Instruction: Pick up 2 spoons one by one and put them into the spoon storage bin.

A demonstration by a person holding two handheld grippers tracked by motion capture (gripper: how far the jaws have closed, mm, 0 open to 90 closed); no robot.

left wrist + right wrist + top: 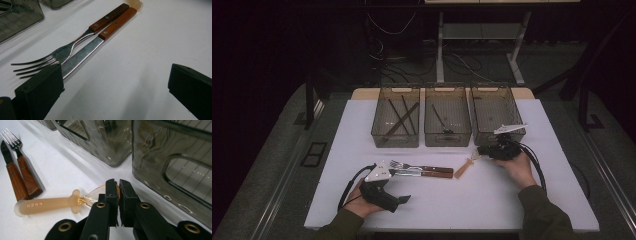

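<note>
sleeves: olive green | claws: black, brass rivets | cables: black

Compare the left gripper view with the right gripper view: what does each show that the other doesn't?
Left gripper view alone: its own open tongs, one black jaw beside the steel fork tines.

Right gripper view alone: its tongs shut on the translucent orange plastic spoon, whose handle reads LUSN.

Both: the wooden-handled steel fork, the wooden-handled steel knife, smoky clear plastic bins and the white table.

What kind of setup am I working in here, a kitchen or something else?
Probably a lab or test workstation, not a kitchen: a white table in a dark room, loose cables on the floor behind it, and three clear sorting bins for cutlery.
</note>
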